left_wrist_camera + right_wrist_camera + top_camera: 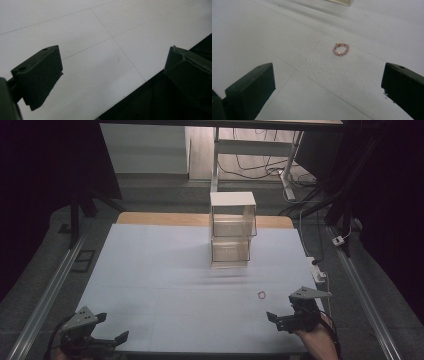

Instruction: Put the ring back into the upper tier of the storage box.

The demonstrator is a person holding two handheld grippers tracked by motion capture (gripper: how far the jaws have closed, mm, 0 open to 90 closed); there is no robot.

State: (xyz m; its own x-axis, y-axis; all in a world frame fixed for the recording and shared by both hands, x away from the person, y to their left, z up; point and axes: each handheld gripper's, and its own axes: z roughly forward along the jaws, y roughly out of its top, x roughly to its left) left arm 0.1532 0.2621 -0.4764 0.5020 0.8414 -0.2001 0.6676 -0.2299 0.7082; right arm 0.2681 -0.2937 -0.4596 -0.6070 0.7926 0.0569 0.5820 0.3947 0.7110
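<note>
**Two grippers held open over a white table**

Both grippers are seen at the near edge of the table (150,270): the left gripper (111,327) at 7 o'clock, the right gripper (279,319) at 5 o'clock, each with jaws spread wide and empty. A pink beaded ring (340,48) lies flat just beyond the right gripper, untouched. A clear two-tier drawer box (231,230) stands at 12 o'clock, well apart.

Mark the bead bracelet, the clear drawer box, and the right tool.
bead bracelet (340,49): right gripper view, centre of loop.
clear drawer box (233,227): high view, front face.
right tool (285,318): high view, between its open jaws.
</note>
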